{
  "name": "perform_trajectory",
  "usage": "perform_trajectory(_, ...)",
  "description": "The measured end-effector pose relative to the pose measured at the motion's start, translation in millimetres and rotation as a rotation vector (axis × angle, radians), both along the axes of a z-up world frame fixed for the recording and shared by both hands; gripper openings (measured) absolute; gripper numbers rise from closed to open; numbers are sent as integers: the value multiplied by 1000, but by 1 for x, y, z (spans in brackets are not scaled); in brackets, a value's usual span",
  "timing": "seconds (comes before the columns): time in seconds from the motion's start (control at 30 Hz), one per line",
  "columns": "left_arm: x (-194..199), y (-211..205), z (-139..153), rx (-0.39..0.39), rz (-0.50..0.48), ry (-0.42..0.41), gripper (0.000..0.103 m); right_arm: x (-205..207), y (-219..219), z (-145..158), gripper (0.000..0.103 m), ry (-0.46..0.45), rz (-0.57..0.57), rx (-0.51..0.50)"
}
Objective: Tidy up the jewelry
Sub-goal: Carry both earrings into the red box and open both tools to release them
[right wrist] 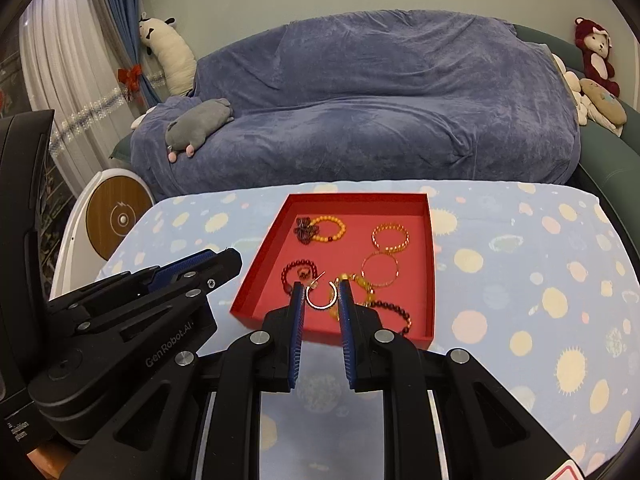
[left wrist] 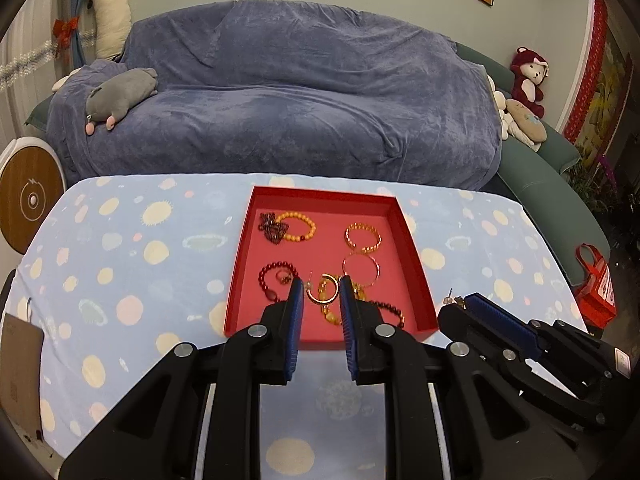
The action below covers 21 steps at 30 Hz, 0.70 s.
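A red tray [left wrist: 324, 193] [right wrist: 360, 200] sits on the spotted blue tablecloth. It holds a yellow bead bracelet [left wrist: 298, 227], a gold chain bracelet [left wrist: 363, 237], a thin bangle [left wrist: 360, 270], dark red bead bracelets [left wrist: 272, 280] and a small ring. My left gripper [left wrist: 320, 288] hangs over the tray's near side, shut on a gold hoop earring [left wrist: 320, 301]. My right gripper [right wrist: 320, 290] is likewise shut on a matching hoop earring [right wrist: 320, 305]. Each gripper shows in the other's view: the right [left wrist: 452, 307] by the tray's right corner with an earring post sticking out, the left [right wrist: 236, 260] by the left wall.
A sofa under a blue cover [left wrist: 300, 92] stands behind the table, with plush toys [left wrist: 120, 98] on it. A round white and wood device [left wrist: 30, 200] stands left of the table. A brown card [left wrist: 20, 364] lies at the table's left edge, and a red bag [left wrist: 596, 288] sits at the right.
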<state>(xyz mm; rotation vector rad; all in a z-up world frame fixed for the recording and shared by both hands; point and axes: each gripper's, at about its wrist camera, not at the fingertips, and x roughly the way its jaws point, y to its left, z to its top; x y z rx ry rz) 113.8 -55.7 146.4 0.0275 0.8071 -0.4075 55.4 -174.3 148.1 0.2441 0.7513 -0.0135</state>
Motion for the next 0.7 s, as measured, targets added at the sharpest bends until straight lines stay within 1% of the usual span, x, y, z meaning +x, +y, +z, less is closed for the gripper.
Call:
perform_trajectory(0.1, 29, -9, 1, -5, -2, 0, 18, 30, -10, 1, 16, -3, -9, 3)
perform_trajectory(0.2, 57, -18, -6, 8, 2, 0, 18, 57, -17, -6, 17, 4, -15, -10)
perform_trajectory(0.33, 93, -30, -26, 41, 5, 27, 18, 90, -25, -24, 17, 27, -17, -22)
perform_trajectory(0.47, 121, -38, -47, 65, 9, 51, 18, 116, -32, -45, 16, 59, -24, -13)
perform_trajectory(0.7, 150, -46, -81, 99, 21, 97, 18, 148, -38, -77, 16, 107, -23, -17)
